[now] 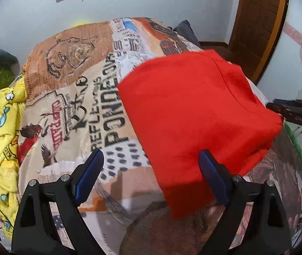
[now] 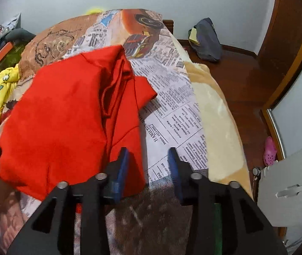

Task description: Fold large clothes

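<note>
Two grippers hang over one red garment (image 1: 195, 114) spread on a bed covered by a printed newspaper-collage blanket (image 1: 82, 106). From the left wrist camera, the left gripper (image 1: 151, 165) stands wide, its blue pads well apart with nothing pressed between them; the garment fills the centre and right of the frame, and its lower edge runs in front of the right-hand pad while the left-hand pad stands over bare blanket. At the right edge of that frame the right gripper's dark tips lie just beside the garment's right corner. From the right wrist camera, the right gripper (image 2: 148, 161) is partly parted and grips nothing: the garment (image 2: 65, 123) covers the left and centre of the frame, its right hem lying just beside the left-hand pad, with newsprint blanket (image 2: 172, 114) between the pads. A crumpled yellow cartoon-print blanket (image 1: 4, 127) is bunched at the far left.
</note>
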A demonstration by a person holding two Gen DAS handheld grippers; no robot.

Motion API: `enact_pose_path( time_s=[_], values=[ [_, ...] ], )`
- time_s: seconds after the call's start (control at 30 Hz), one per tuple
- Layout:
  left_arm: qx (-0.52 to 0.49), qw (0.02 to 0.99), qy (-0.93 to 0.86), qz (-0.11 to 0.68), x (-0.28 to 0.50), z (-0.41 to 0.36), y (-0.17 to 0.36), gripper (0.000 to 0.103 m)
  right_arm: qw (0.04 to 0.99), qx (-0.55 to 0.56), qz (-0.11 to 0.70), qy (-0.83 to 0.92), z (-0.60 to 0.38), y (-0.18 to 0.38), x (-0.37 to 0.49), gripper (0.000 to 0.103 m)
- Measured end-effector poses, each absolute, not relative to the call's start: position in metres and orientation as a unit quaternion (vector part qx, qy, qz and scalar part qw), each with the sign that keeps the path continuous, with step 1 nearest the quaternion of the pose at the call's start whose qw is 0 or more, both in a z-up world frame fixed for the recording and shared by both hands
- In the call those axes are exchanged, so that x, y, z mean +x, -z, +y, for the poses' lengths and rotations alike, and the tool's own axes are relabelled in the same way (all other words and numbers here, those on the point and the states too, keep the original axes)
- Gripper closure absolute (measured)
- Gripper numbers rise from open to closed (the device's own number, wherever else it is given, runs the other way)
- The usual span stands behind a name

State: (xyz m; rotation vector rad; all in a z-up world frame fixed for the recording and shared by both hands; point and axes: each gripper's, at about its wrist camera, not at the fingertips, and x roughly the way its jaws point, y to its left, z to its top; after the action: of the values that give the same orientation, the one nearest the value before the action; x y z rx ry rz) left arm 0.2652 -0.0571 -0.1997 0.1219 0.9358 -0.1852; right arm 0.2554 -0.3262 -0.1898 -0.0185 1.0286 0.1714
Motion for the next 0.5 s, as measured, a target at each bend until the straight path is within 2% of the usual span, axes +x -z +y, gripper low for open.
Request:
enact_pose_path(
  time_s=[0.07,0.23,0.5],
  values=[
    [0.052,0.889,0.082,0.447,0.273,-0.052,0.194,0.012,0.873,-0.006,0.478,-0.095,-0.325,0.179,0.254,0.045],
    [-0.010,0.878,0.098,0.468,0.299,-0.036,0.195,0.012,0.885,0.016,0.444,-0.142,-0.309,0.161,0.259,0.020],
    [-0.168,0.809,0.162,0.539,0.337,-0.018,0.235,0.012,0.831,0.123,0.517,-0.165,-0.318,0.213,0.309,0.020]
  ],
)
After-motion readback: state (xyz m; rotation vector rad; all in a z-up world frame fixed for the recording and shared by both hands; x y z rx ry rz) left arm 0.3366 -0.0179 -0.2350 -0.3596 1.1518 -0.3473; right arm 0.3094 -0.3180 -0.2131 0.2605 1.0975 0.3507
